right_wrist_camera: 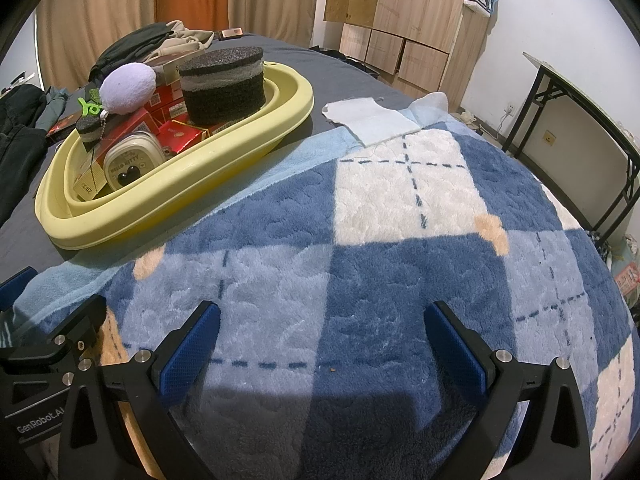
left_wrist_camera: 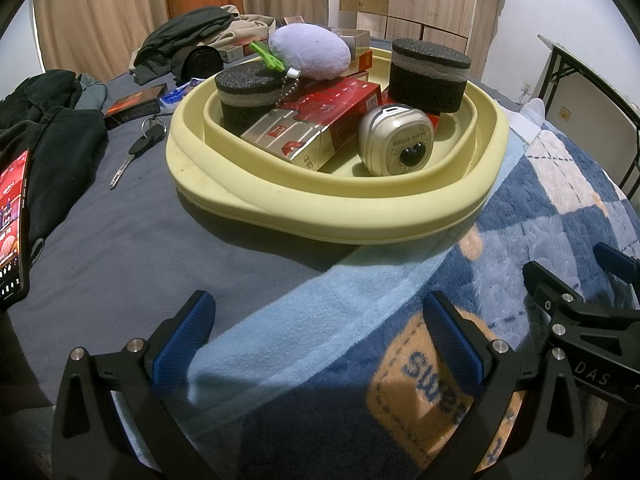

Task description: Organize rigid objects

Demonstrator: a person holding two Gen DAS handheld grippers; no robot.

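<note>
Left wrist view: white case (left_wrist_camera: 394,140) reads "HELLO KITTY", in yellow basin (left_wrist_camera: 332,216); both grippers' fingers spread, empty.

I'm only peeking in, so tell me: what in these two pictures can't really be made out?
- Phone, left wrist view: cut off by the picture's left edge; screen text too small.
- Red boxes in the yellow basin: their count is hidden under the foam discs and purple plush.
- Wardrobe contents, right wrist view: too dark.

Basin (left_wrist_camera: 332,216) on bed, boxes (left_wrist_camera: 320,120) inside, blanket (right_wrist_camera: 360,240) right, keys (left_wrist_camera: 136,148) left.
</note>
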